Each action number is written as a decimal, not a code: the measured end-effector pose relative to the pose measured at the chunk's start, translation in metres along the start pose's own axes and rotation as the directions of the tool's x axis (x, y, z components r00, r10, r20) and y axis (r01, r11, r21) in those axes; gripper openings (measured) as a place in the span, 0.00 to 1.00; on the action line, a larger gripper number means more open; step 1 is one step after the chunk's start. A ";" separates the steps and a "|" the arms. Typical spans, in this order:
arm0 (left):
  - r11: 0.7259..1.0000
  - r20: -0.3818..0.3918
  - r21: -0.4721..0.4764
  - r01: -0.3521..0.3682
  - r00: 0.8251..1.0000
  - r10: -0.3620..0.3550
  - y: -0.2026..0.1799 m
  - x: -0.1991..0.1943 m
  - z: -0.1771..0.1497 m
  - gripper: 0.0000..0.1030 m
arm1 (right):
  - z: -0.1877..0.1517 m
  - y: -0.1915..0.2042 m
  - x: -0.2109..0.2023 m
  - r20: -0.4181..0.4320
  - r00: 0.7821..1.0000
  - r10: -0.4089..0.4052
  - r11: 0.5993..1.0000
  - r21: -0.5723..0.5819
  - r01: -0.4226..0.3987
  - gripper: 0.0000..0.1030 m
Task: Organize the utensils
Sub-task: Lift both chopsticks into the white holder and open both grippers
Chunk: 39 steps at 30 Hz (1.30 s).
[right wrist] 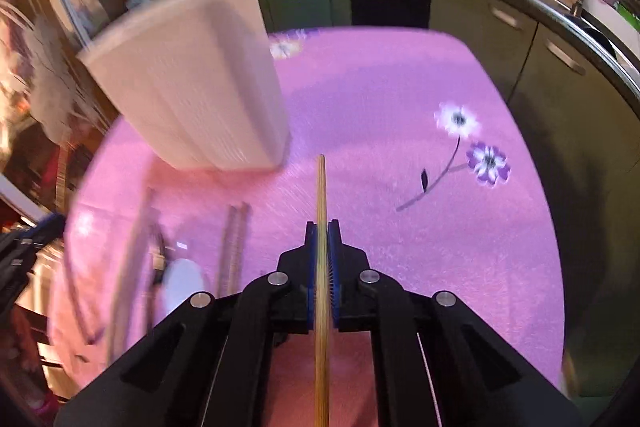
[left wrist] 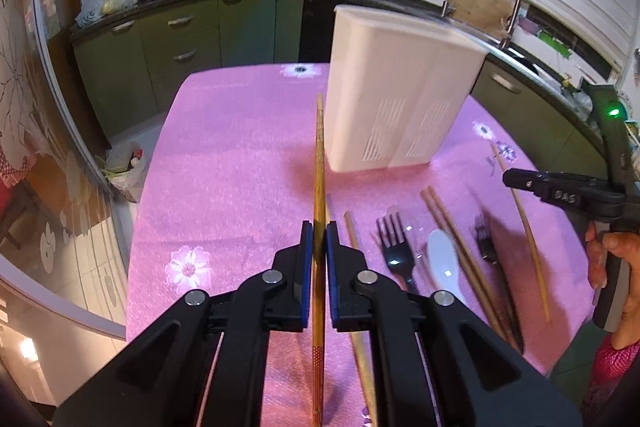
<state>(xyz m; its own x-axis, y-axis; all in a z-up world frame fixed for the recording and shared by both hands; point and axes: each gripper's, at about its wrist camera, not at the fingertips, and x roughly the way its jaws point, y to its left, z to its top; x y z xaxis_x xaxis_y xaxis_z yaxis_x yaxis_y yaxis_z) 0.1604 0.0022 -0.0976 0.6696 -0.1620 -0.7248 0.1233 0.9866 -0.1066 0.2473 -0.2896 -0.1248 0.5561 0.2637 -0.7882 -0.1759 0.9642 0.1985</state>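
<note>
Early stage, by the look of it: nothing visibly sorted yet. The white utensil holder (left wrist: 400, 95) stands upright toward the far edge of the pink table (left wrist: 224, 167); its inside isn't visible from either cam, so can't tell if anything's in it. No handles poke above the rim.

Both grippers are loaded. Left gripper (left wrist: 319, 235) has jaws pinched tight on a bamboo chopstick (left wrist: 319, 163), lengthwise between the pads, tip pointing toward the holder's near-left corner. Right gripper (right wrist: 322, 231) is likewise clamped on a 2nd, paler chopstick (right wrist: 321, 187), tip just short of the holder's base in that view. In the left cam the chopstick in the right gripper hangs down over the table's right side.

Still on the table, near edge, right of the left gripper: one loose chopstick (left wrist: 354, 239), a black fork (left wrist: 394, 247), a white spoon (left wrist: 442, 259), a brown chopstick pair (left wrist: 456, 239), a 2nd dark fork (left wrist: 490, 247). All lie flat, roughly parallel, close together.

So left to do: drop both held sticks in the holder, then approx six more pcs. Which compartment suits which item: can't tell.
</note>
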 end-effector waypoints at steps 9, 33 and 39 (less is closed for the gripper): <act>0.998 0.092 0.042 0.053 0.994 -0.056 -0.014 -0.044 0.025 0.07 | 0.015 0.015 -0.101 0.219 0.968 0.120 0.993 -0.029 -0.116 0.06; 0.992 0.413 0.121 0.039 0.906 -0.086 -0.052 -0.103 0.173 0.07 | 0.164 0.072 -0.242 0.616 0.778 0.126 0.992 -0.088 -0.091 0.06; 0.996 0.359 0.084 0.014 0.932 -0.044 -0.049 -0.048 0.180 0.07 | 0.186 0.082 -0.176 0.544 0.835 0.084 0.996 -0.077 -0.050 0.06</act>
<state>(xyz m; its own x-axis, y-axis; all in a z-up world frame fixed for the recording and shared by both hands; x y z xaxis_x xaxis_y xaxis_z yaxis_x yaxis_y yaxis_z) 0.2543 -0.0420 0.0647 0.8818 -0.2005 -0.4268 0.1938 0.9792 -0.0597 0.2864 -0.2513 0.1386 0.8914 0.3167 -0.3241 -0.2658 0.9447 0.1921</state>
